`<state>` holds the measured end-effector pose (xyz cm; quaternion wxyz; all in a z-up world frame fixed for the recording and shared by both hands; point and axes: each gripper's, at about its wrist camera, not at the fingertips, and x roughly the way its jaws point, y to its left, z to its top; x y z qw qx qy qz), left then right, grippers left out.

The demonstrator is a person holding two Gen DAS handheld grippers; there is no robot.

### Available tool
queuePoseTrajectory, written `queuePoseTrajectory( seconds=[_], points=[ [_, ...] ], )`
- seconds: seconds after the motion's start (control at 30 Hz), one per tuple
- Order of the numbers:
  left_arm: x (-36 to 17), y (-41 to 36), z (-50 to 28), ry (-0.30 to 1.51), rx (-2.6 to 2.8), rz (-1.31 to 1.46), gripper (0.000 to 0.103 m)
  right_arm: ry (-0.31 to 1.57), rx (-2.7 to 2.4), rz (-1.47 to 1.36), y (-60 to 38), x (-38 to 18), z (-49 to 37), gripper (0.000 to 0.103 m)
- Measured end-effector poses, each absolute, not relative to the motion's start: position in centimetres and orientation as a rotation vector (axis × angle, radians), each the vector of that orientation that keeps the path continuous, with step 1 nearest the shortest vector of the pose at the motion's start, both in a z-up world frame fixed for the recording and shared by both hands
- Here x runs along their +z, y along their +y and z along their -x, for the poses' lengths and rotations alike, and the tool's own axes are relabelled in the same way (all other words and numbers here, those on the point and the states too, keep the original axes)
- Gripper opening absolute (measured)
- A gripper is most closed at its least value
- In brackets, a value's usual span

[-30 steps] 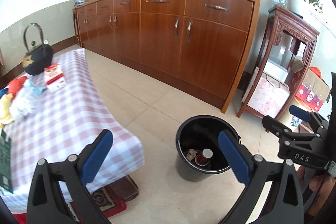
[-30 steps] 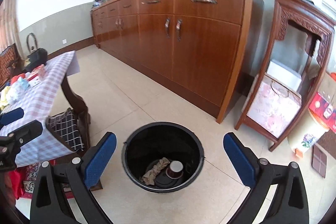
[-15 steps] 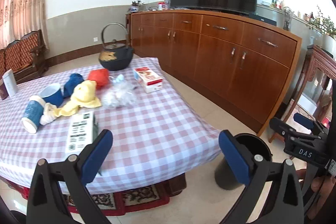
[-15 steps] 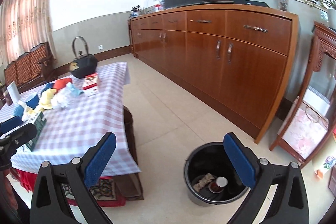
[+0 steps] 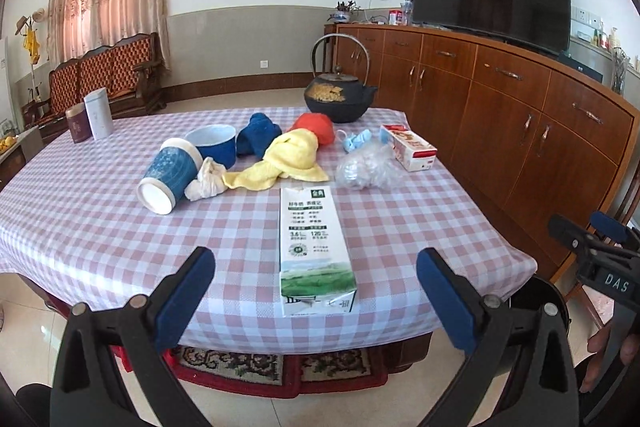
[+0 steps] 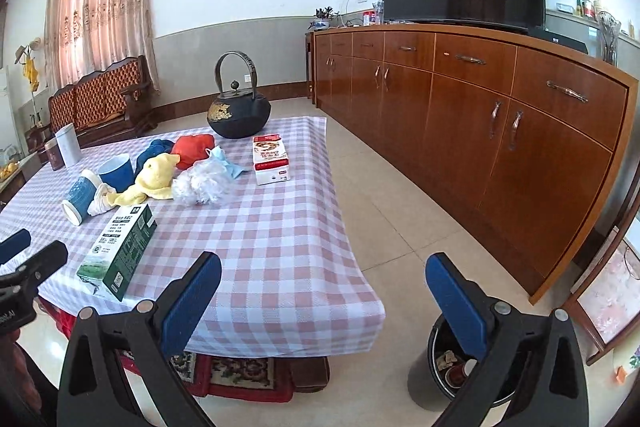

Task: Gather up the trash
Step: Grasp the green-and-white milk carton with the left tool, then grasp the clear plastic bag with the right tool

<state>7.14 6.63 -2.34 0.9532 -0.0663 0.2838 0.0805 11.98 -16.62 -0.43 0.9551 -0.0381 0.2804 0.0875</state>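
Observation:
A green and white milk carton (image 5: 312,243) (image 6: 120,245) lies flat near the front edge of the checked table (image 5: 100,227) (image 6: 280,227). Behind it lie a tipped blue paper cup (image 5: 168,173), a crumpled tissue (image 5: 206,181), a yellow cloth (image 5: 288,159), crumpled clear plastic (image 5: 366,167) and a red and white box (image 5: 412,147). My left gripper (image 5: 316,295) is open, just short of the carton, empty. My right gripper (image 6: 324,295) is open and empty over the table's right corner. The black bin (image 6: 444,367) stands on the floor at the right, with trash inside.
A black iron teapot (image 5: 338,99) stands at the far side, beside red (image 5: 316,127) and blue (image 5: 258,133) cloths and a blue bowl (image 5: 212,143). Two tins (image 5: 90,117) stand at the far left. A long wooden sideboard (image 6: 480,115) runs along the right.
Both grippers swung left from the bin toward the table. The carton now lies straight ahead of the left gripper. Both stayed open.

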Motion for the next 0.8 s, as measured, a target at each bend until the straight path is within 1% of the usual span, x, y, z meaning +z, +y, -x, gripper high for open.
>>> queuePoseTrajectory(
  seconds=[0.1,0.2,0.3,0.33,0.43,0.5,0.53,0.57,0.8],
  points=[
    [-3.7,6.6,-8.0,0.6,0.158,0.133,0.101,0.597,0.17,0.09,-15.9,-1.1,-12.7,0.103],
    [-4.9,6.4,-8.9,0.62,0.162,0.132,0.098,0.634,0.156,0.09,-15.9,-2.0,-13.4,0.103],
    [-6.1,6.6,-10.2,0.649,0.179,0.135,0.092,0.668,0.157,0.078,-16.2,-2.7,-14.4,0.103],
    [-6.4,6.8,-10.6,0.656,0.184,0.146,0.087,0.674,0.16,0.074,-16.3,-2.9,-14.6,0.103],
    [-7.0,7.6,-11.7,0.67,0.188,0.165,0.083,0.691,0.177,0.059,-15.9,-3.5,-15.6,0.103],
    [-7.0,8.0,-12.3,0.672,0.166,0.186,0.076,0.7,0.193,0.063,-15.1,-3.9,-16.5,0.103],
    [-7.1,8.2,-12.8,0.679,0.15,0.197,0.059,0.704,0.205,0.067,-14.6,-4.1,-16.9,0.103],
    [-7.2,8.5,-13.1,0.683,0.143,0.204,0.057,0.708,0.219,0.07,-14.1,-4.2,-17.3,0.103],
    [-5.3,10.9,-13.9,0.619,0.17,0.2,0.056,0.726,0.325,0.105,-9.0,-4.8,-20.9,0.103]
  ],
)
